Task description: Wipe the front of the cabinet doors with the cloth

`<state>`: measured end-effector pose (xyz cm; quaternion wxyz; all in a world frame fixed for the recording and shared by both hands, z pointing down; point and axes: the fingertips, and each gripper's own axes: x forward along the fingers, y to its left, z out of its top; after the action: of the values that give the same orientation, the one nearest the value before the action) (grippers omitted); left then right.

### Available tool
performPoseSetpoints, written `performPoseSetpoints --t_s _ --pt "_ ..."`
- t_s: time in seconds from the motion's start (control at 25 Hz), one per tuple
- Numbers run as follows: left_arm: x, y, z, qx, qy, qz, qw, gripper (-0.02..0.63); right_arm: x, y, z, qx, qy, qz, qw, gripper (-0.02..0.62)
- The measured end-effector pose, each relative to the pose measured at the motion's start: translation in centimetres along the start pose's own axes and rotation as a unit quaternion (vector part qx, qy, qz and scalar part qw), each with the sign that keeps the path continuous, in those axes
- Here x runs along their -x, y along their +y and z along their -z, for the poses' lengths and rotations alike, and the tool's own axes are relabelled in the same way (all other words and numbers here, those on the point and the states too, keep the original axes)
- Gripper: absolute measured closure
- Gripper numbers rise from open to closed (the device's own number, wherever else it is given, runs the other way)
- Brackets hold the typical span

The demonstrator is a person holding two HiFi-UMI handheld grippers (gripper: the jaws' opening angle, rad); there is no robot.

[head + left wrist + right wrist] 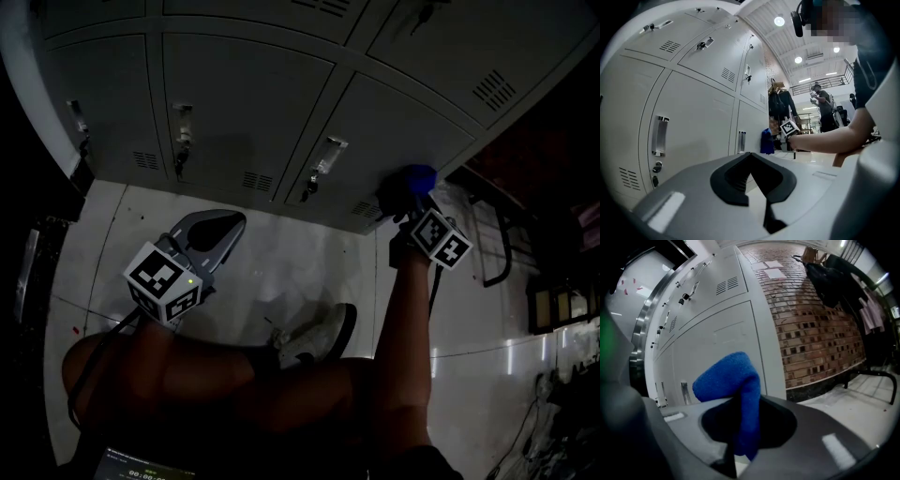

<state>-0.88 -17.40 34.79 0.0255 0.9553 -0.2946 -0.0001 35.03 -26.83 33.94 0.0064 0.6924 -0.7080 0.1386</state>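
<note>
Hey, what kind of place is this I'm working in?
Likely a locker room or changing area: rows of grey metal lockers with vents and key locks, clothes hanging against a brick wall, and a glossy pale floor.

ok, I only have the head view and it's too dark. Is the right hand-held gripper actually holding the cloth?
Observer: Yes. In the right gripper view, the right hand-held gripper is shut on the blue cloth, which bunches up above the jaws.
Operator: Left one carrying anything?
Observer: No. The left hand-held gripper has its jaws together with nothing between them.
Operator: And off to the right?
Observer: A brick wall starts right beside the last cabinet door.
</note>
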Motion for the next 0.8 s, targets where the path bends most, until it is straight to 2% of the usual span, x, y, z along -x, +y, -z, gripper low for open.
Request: performPoseSetpoints --t_s 0.28,0.4,0.6,0.8 --pt "0.0 0.0 0.0 0.0 0.002 -0.001 1.0 0.601 0.9 -2.8 0.0 -0.023 -0.002 0.029 0.999 0.526" --pt "0.0 0.0 0.1 -0.001 0.003 0.0 1.0 0.601 1.1 -3.0 0.4 -0.022 0.001 0.026 0.999 0.526" --pt "0.0 0.2 0.2 0.001 0.004 -0.002 1.0 0.601 -0.5 2.8 1.8 -0.007 0.023 -0.067 0.997 0.526" --pt "0.0 0.0 0.3 -0.005 0.001 0.001 1.0 0.601 -2.5 11.5 5.7 0.054 0.076 -0.152 0.984 0.526"
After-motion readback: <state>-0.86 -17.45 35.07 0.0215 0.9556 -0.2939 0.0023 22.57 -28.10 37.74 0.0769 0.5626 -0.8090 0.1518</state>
